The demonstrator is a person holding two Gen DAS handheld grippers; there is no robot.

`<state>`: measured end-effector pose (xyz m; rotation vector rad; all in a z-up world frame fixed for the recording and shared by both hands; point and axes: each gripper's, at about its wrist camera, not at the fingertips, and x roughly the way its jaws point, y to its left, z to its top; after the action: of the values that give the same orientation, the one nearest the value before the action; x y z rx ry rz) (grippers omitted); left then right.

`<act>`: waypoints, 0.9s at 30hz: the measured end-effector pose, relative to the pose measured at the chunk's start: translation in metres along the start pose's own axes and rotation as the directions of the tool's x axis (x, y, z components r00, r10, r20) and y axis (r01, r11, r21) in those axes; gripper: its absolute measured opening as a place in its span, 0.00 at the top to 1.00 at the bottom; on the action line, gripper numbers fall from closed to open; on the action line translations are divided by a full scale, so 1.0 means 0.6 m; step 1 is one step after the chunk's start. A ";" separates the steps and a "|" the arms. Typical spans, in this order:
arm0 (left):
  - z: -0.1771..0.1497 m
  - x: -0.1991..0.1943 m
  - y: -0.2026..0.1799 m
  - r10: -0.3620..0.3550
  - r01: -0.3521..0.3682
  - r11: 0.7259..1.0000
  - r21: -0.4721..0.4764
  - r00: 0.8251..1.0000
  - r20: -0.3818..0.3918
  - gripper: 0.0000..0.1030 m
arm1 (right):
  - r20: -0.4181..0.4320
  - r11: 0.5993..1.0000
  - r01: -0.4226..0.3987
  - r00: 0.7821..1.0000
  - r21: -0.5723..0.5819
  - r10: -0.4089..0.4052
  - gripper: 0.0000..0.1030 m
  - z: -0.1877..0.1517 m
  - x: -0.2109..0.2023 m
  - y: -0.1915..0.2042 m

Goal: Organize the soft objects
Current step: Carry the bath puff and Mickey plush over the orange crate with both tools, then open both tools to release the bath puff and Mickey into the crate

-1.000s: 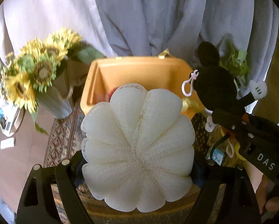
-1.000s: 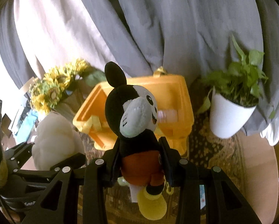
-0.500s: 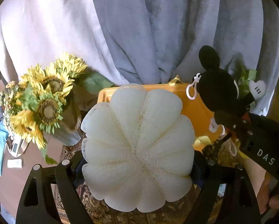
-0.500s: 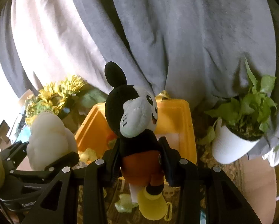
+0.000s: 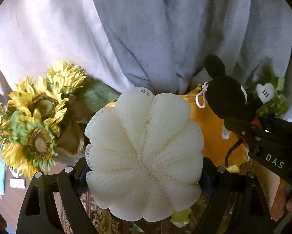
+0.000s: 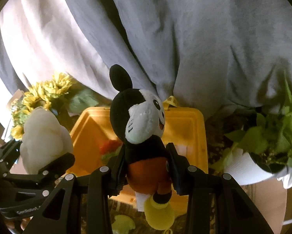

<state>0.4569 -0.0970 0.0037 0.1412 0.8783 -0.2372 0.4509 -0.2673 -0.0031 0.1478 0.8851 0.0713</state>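
Squeezing from both sides, the left gripper has its fingers pinching a puffy white bath sponge around its middle. The right gripper has its fingers pinching a plush mouse toy at its orange shorts, so the toy stands up with its yellow shoe hanging down. Both soft things are up in the air, side by side, near the yellow bin. The bin sits open on a patterned cloth on the desk, and something red lies inside it.

I think the step now is to carry both soft things over the bin and let them go inside. To do it well, keep the squeeze gentle but firm, since soft things can slip. Bring each one right over the opening before spreading the fingers. Take care not to bump the sunflowers on the left or the potted plant on the right. A grey curtain hangs behind.
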 end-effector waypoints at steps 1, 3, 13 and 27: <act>0.004 0.009 0.001 0.004 -0.004 1.000 0.002 1.000 -0.009 0.15 | -0.010 1.000 0.000 1.000 -0.010 0.000 0.62 0.004 0.009 0.001; 0.009 0.025 0.004 0.004 -0.004 1.000 0.003 1.000 -0.024 0.15 | -0.033 1.000 0.004 0.999 -0.029 -0.005 0.62 0.009 0.029 -0.001; 0.014 0.130 0.006 -0.006 0.009 1.000 0.020 0.990 -0.144 0.15 | -0.184 0.994 0.022 0.982 -0.108 -0.042 0.62 -0.001 0.124 -0.016; 0.005 0.216 -0.001 -0.059 0.085 0.994 0.069 0.946 -0.320 0.11 | -0.260 0.978 0.069 0.958 -0.198 -0.120 0.42 -0.010 0.167 -0.010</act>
<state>0.5386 -0.1172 -0.0946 0.2284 1.1963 -0.3247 0.5094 -0.2602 -0.0845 -0.0832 1.1525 0.0861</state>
